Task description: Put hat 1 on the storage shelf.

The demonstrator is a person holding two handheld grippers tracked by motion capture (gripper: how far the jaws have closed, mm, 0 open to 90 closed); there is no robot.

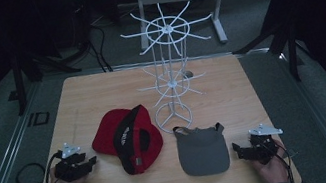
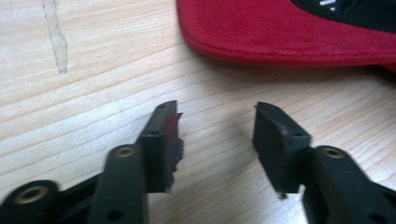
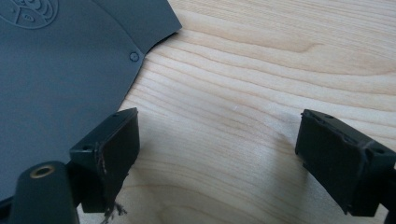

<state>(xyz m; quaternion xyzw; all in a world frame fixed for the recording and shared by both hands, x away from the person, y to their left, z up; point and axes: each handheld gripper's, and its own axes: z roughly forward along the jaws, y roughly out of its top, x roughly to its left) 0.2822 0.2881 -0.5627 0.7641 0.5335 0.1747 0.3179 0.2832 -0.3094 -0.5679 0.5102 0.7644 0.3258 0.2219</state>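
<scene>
A red cap with a black band [image 1: 127, 137] lies on the wooden table [image 1: 86, 100], left of centre, and its red brim [image 2: 289, 32] runs across the top of the left gripper view. A grey visor [image 1: 202, 149] lies to its right, its flat grey brim [image 3: 60, 70] at the left of the right gripper view. My left gripper [image 1: 91, 162] rests low on the table just left of the red cap, jaws open, nothing between them [image 2: 217, 126]. My right gripper [image 1: 237, 150] sits just right of the visor, jaws wide apart over bare wood [image 3: 219, 130].
A white wire display rack [image 1: 171, 70] with spoke arms stands on its ring base behind the two hats. A black cable loop [image 1: 28, 174] lies off the table's left edge. Dark stands and a grey frame surround the far side.
</scene>
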